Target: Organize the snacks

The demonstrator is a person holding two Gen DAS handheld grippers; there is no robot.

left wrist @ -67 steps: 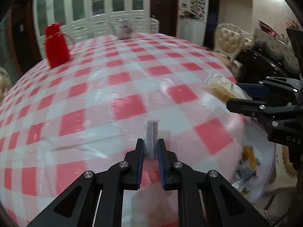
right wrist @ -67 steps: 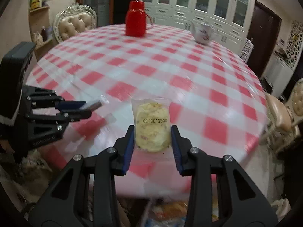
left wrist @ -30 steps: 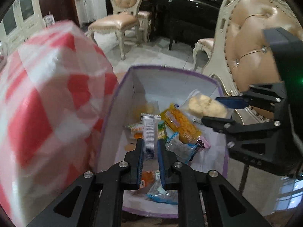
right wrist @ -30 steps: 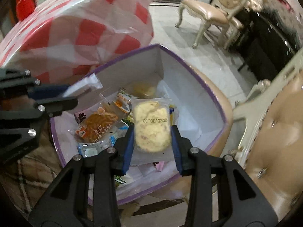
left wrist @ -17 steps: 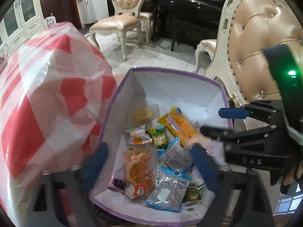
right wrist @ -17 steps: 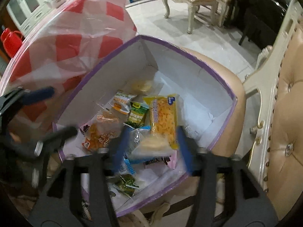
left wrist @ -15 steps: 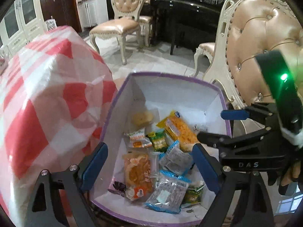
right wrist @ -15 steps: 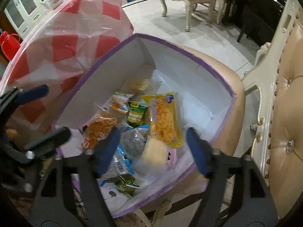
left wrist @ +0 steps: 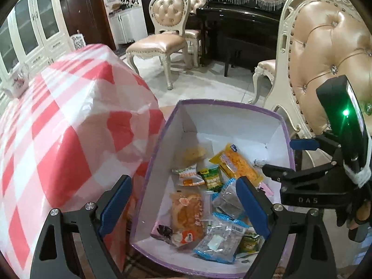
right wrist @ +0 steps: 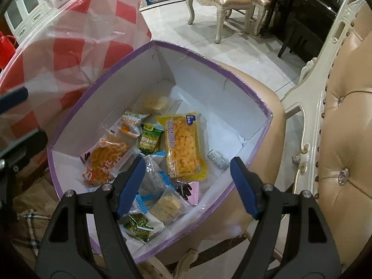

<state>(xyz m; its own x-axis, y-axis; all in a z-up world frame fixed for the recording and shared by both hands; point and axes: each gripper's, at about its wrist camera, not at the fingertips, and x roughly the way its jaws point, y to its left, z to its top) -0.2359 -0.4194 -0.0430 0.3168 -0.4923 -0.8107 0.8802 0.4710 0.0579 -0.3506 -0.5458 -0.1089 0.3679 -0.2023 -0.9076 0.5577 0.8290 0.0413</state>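
Because the purple-rimmed box (right wrist: 260,107) sits on a chair seat beside the checked surface (left wrist: 58,127), both hand-held grippers, left (left wrist: 183,204) and right (right wrist: 187,183), hang released above it, snacks (right wrist: 183,144) lying inside.

Right claw (right wrist: 186,183) gapes empty over snack-filled box (right wrist: 234,76).

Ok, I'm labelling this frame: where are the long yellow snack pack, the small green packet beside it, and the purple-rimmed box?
long yellow snack pack (right wrist: 183,147), right wrist view, middle of its clear window.
small green packet (right wrist: 150,140), right wrist view, printed front.
purple-rimmed box (right wrist: 209,88), right wrist view, bare inner far wall.
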